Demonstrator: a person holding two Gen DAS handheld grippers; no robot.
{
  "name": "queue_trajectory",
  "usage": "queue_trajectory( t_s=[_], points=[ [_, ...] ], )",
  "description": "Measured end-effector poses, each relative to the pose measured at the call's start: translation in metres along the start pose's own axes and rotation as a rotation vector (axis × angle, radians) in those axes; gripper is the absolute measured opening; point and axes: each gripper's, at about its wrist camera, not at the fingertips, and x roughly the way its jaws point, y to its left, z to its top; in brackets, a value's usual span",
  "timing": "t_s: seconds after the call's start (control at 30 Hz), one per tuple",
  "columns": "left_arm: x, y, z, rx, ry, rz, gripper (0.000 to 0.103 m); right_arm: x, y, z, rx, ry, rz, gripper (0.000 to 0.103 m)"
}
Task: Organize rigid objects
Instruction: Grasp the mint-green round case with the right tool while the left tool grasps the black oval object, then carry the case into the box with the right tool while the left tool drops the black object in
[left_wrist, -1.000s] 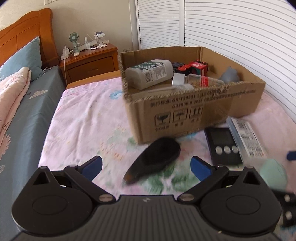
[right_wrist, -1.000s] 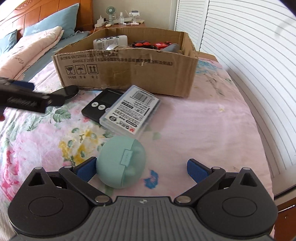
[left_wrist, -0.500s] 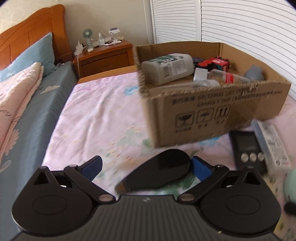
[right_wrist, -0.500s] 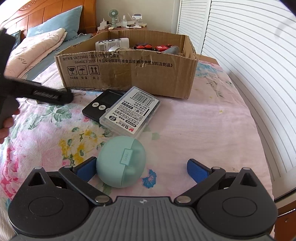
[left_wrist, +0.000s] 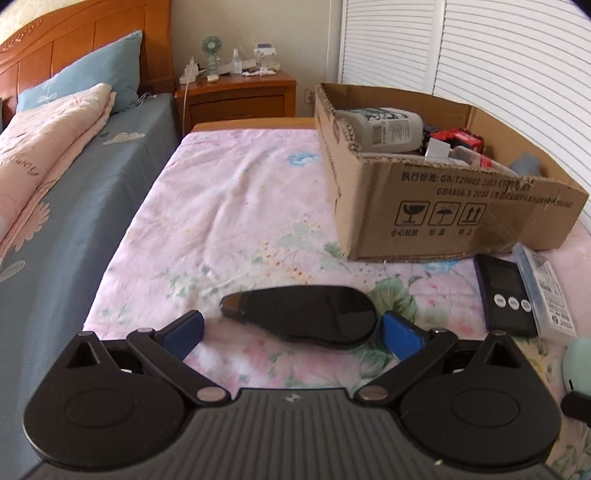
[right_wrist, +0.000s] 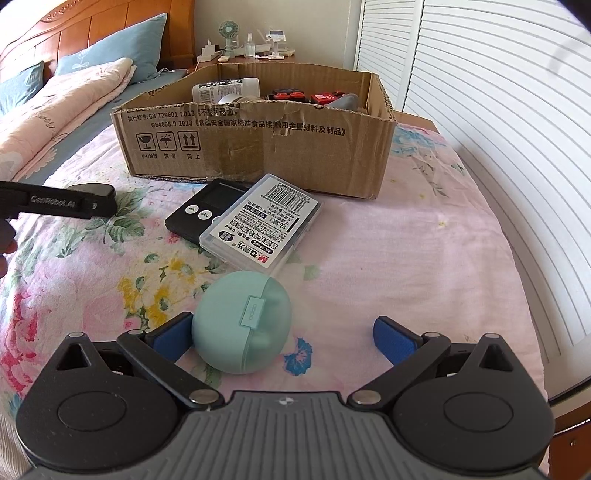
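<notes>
A flat black oval object lies on the flowered bedsheet between the open fingers of my left gripper; its wide end is close to the right pad. A mint green round case lies between the open fingers of my right gripper, against the left pad. A black timer and a clear plastic box with a barcode label lie in front of the cardboard box. The cardboard box holds a white bottle, red items and a grey object.
The left gripper's side shows in the right wrist view. A wooden nightstand with a small fan stands behind the bed. A blue sheet, a pink quilt and pillows lie at the left. Slatted white doors run along the right.
My left gripper has swung left and come down around the black oval object, which now lies crosswise between its fingers. The right gripper has stayed around the mint case.
</notes>
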Motion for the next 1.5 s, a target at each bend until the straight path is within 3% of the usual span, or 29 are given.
queue_trajectory(
  t_s=[0.6, 0.93, 1.2, 1.37, 1.5],
  points=[
    [-0.002, -0.014, -0.004, 0.084, -0.039, -0.097, 0.099, 0.000, 0.002, -0.002, -0.037, -0.021, 0.038, 0.103],
    [-0.004, -0.022, -0.008, 0.079, -0.050, -0.084, 0.101, 0.000, 0.019, 0.000, -0.076, -0.025, 0.074, 0.103],
    [-0.004, -0.020, -0.007, 0.081, -0.052, -0.094, 0.099, -0.006, 0.029, 0.001, -0.101, -0.047, 0.086, 0.080],
    [-0.006, -0.018, -0.005, 0.083, -0.047, -0.101, 0.090, -0.007, 0.028, 0.003, -0.090, -0.055, 0.067, 0.064],
    [-0.006, -0.017, -0.004, 0.096, -0.031, -0.113, 0.089, -0.008, 0.026, 0.004, -0.087, -0.053, 0.055, 0.058]
  ],
)
